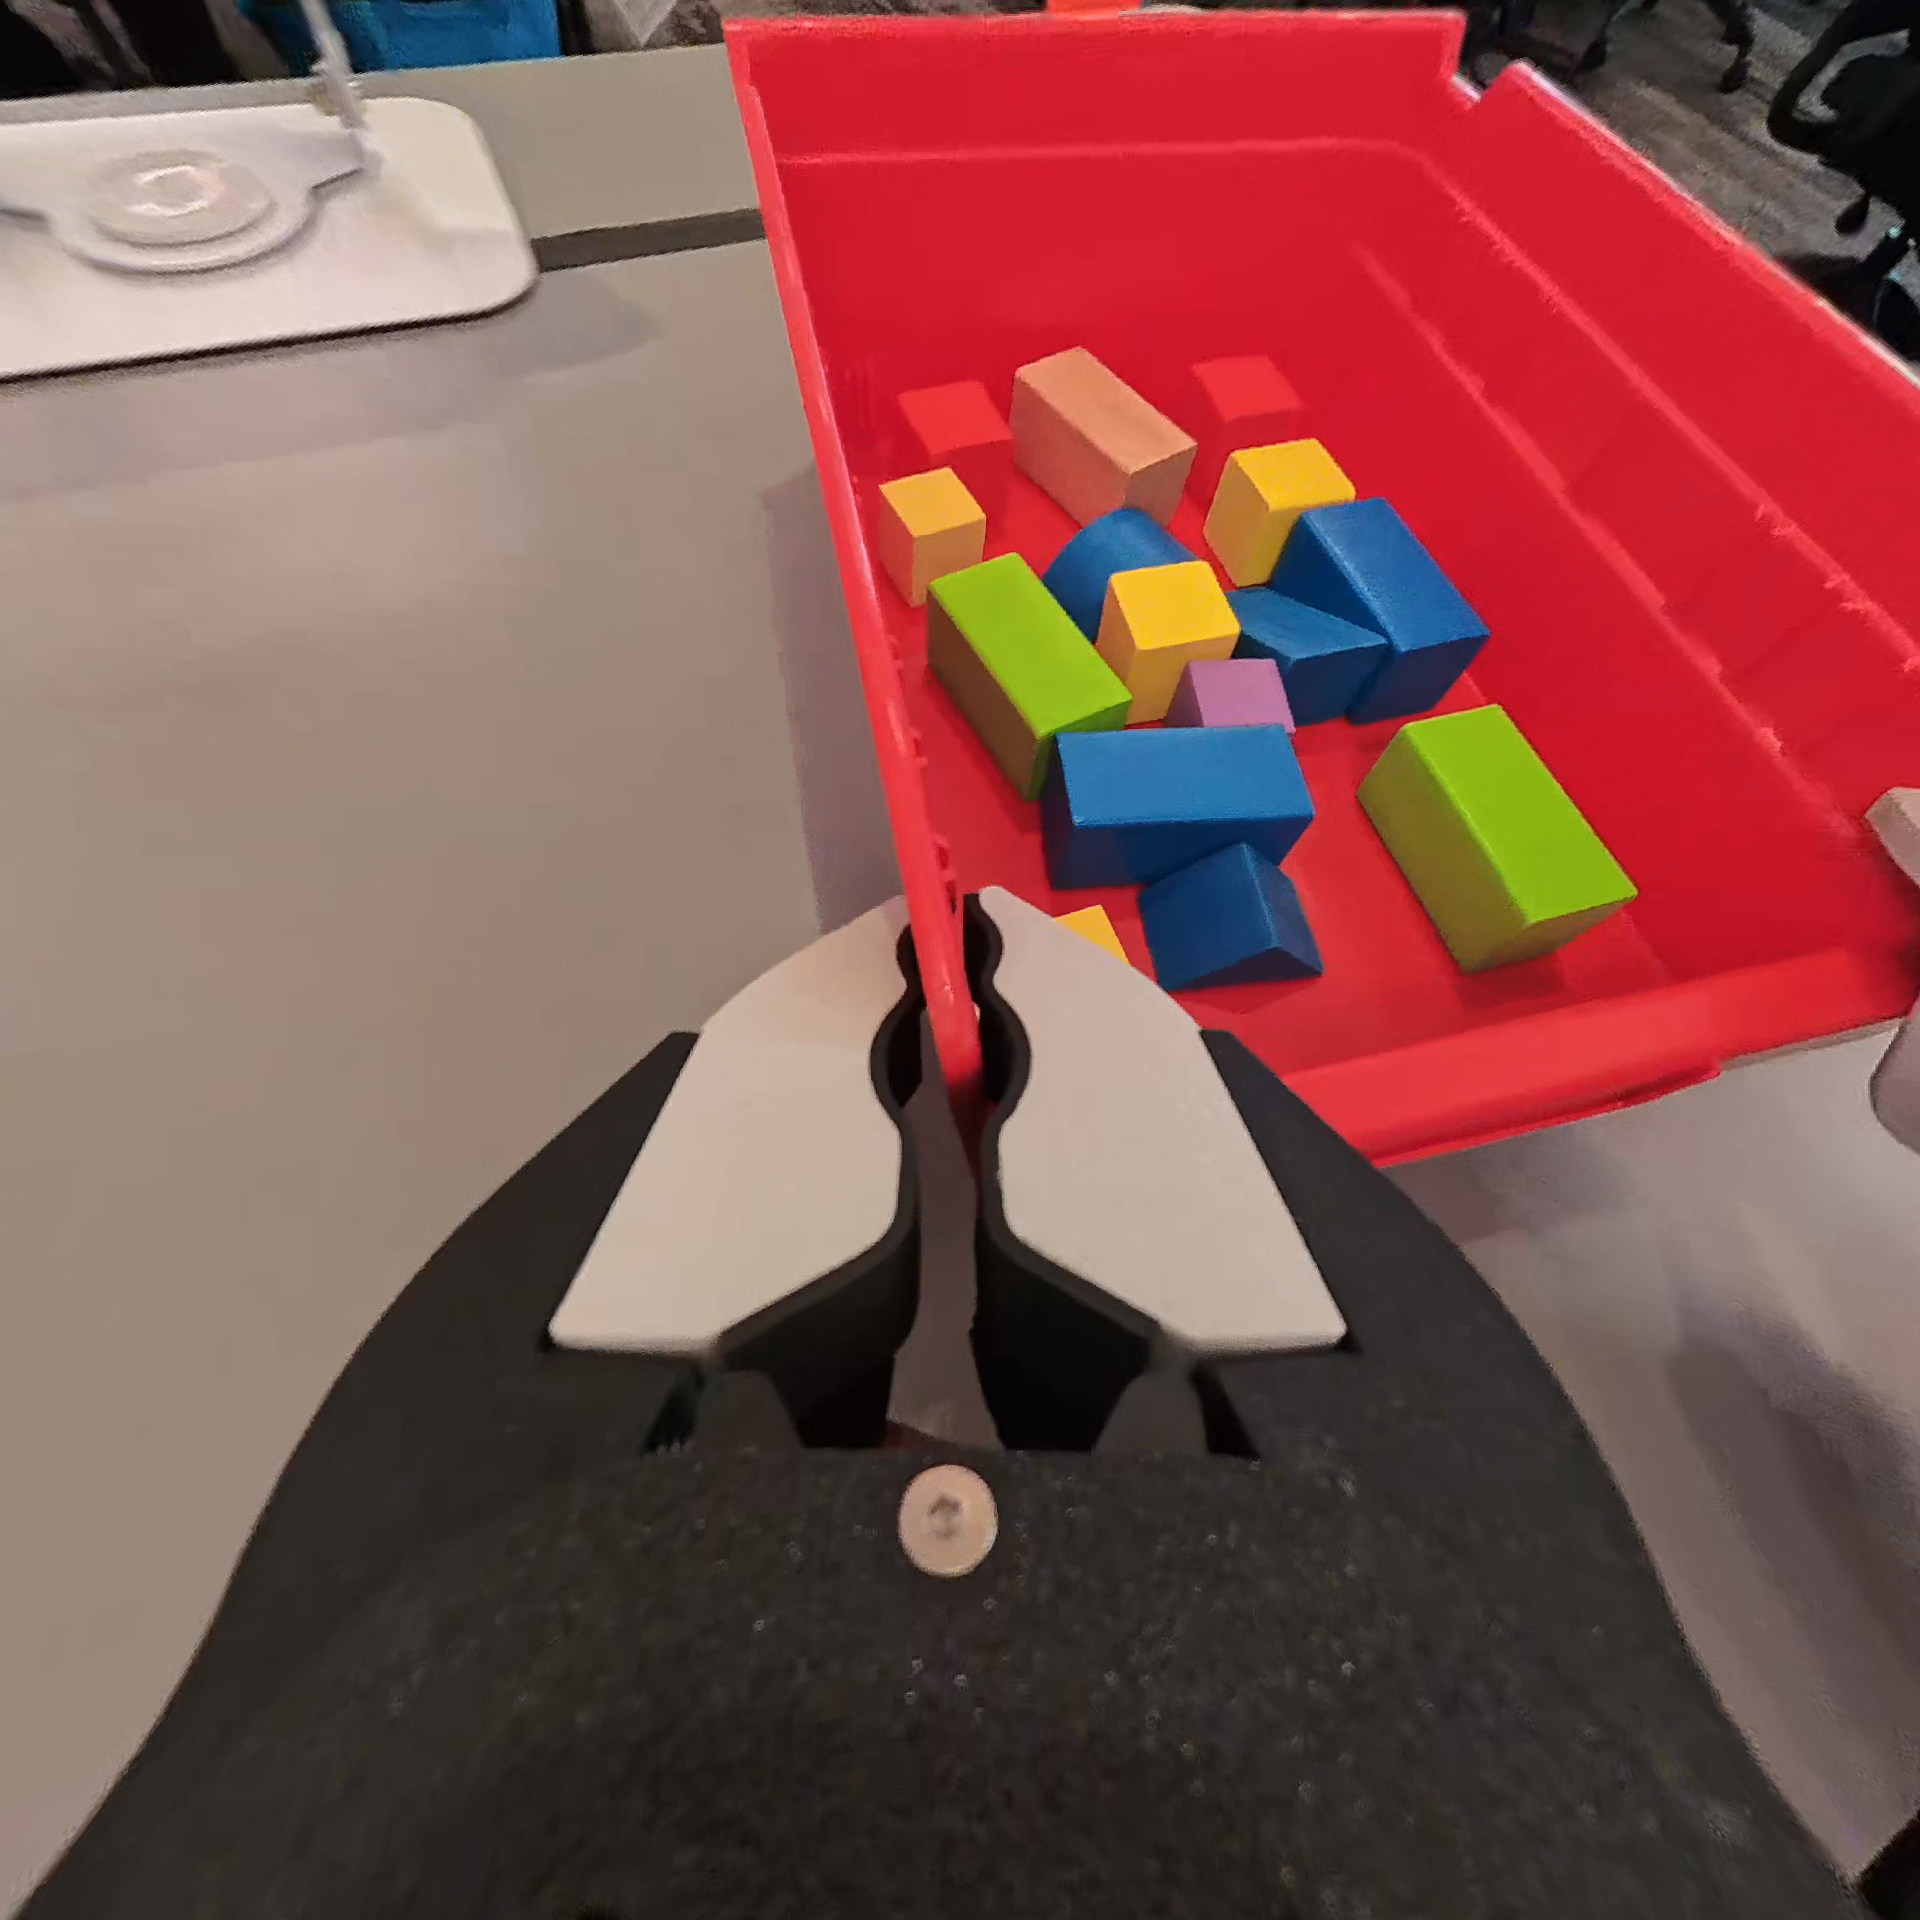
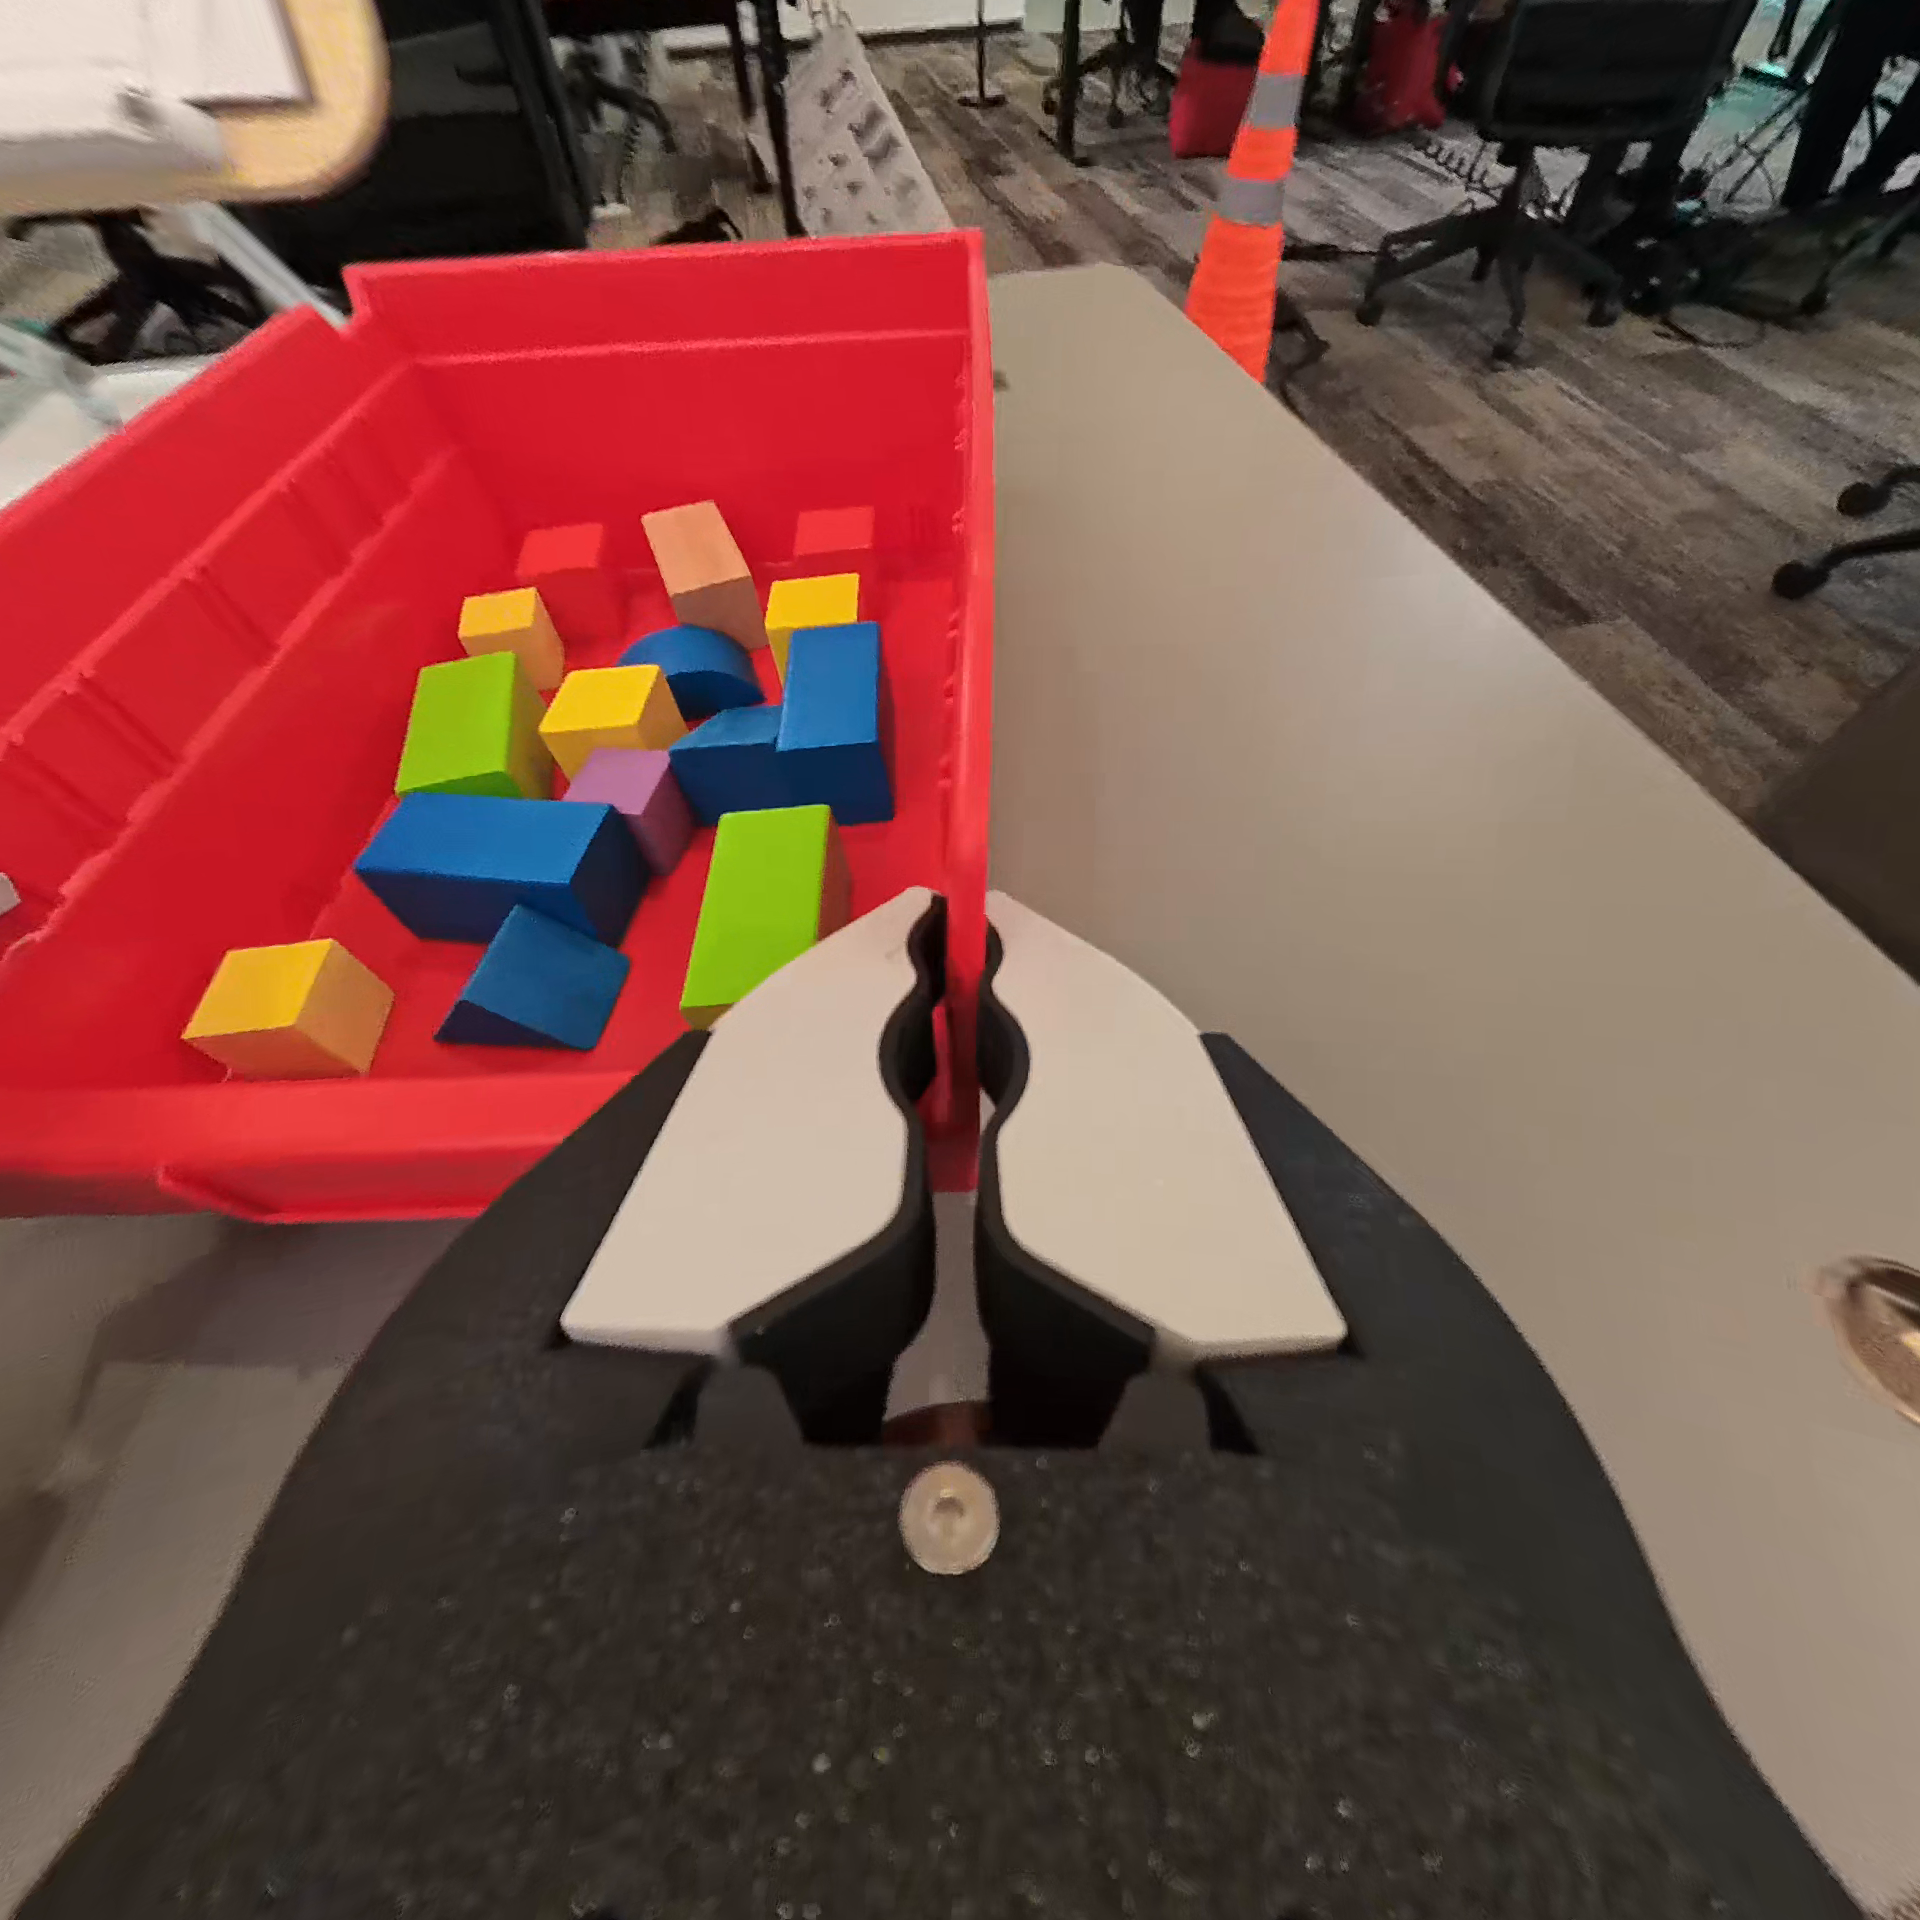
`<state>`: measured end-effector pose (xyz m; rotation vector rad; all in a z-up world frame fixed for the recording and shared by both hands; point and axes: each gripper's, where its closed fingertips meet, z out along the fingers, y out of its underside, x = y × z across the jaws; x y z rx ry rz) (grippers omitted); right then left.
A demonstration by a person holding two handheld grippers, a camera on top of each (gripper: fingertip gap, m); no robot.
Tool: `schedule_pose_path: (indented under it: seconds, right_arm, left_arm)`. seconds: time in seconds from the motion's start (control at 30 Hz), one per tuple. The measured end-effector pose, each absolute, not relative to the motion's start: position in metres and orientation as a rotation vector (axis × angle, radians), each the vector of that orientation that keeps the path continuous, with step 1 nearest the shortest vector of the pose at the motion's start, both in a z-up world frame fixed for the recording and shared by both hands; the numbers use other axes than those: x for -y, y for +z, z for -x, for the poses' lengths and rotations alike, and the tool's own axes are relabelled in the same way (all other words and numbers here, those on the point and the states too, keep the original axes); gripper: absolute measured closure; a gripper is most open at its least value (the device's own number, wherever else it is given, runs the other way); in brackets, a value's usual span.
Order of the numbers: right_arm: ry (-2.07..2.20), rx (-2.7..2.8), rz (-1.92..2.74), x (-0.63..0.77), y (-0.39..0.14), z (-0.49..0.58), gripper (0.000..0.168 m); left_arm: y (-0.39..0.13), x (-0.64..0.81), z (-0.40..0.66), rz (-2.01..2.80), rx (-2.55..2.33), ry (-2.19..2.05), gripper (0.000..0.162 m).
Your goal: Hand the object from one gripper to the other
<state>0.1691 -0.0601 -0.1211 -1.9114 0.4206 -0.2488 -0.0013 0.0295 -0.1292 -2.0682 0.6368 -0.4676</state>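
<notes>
Both grippers pinch the red bin (image 1: 1351, 312) by opposite side walls.

We see the left gripper (image 1: 948, 914) and right gripper (image 2: 964, 909) clamped narrowly on them; fingers hide one yellow block (image 1: 1091, 928) partly.

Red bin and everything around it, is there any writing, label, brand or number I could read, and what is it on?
None can be read.
Red bin: no label or print shows on its walls.
Wooden blocks: plain painted faces, no letters or numbers.
Grey panel leaning on the floor behind: dark marks, too blurred to read.
Orange cone: grey bands only, no writing.
</notes>
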Motion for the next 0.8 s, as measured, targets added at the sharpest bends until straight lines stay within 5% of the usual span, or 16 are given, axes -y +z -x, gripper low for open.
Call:
schedule_pose_path:
  seconds: [0.63,0.67,0.73,0.8]
  right_arm:
    - [-0.04,-0.152,1.943,-0.041,-0.134,0.048,0.166]
    - [0.007,-0.119,1.962,-0.04,-0.134,0.05,0.164]
    - [0.094,-0.059,1.922,-0.032,-0.123,0.051,0.152]
    - [0.076,0.018,1.834,-0.022,-0.105,0.042,0.129]
  left_arm:
    - [-0.132,-0.087,0.234,2.087,-0.334,-0.303,0.155]
    - [-0.13,-0.085,0.235,2.093,-0.332,-0.296,0.149]
    - [-0.112,-0.079,0.237,2.098,-0.322,-0.307,0.091]
    - [-0.077,-0.069,0.237,2.037,-0.37,-0.388,0.086]
